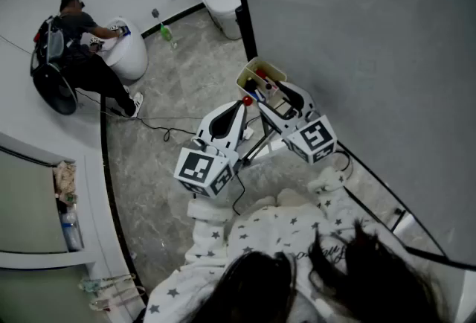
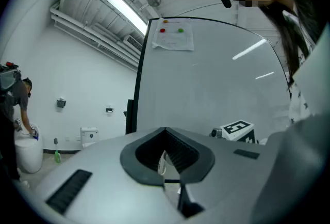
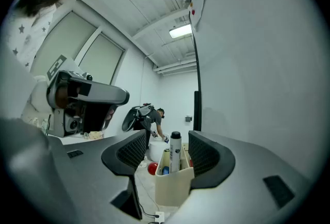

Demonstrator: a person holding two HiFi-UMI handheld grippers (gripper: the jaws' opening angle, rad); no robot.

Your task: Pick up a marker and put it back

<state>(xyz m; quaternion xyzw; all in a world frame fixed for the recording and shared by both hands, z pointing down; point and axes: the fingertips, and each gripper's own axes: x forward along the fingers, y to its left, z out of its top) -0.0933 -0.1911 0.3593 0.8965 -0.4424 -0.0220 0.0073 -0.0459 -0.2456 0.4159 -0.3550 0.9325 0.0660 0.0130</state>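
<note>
1. Step in hand (judged from the pose): the approach for the pick-up; the right gripper [image 3: 169, 146] has its jaws spread as wide as they go and has hold of nothing.
2. The task's thing: the marker [image 3: 175, 155] stands upright, black cap uppermost, in a beige holder [image 3: 172, 189] at 12 o'clock from the right gripper; it lies in line between the two jaws but touches neither pad; in the head view the holder sits close against the whiteboard [image 1: 357, 31], at 11 o'clock from the right gripper.
3. The left gripper [image 2: 166, 160] has its jaws drawn together; a thin pale sliver shows at the seam (what it is cannot be told); in the head view it waits at 8 o'clock from the holder and seems to have no part in this step.
4. Next move, as a judgement: advance the right gripper until its pads flank the barrel below the cap; close squarely; lift toward 12 o'clock, straight out of the holder, so as not to disturb the blue item [image 3: 165, 170] beside the marker.
</note>
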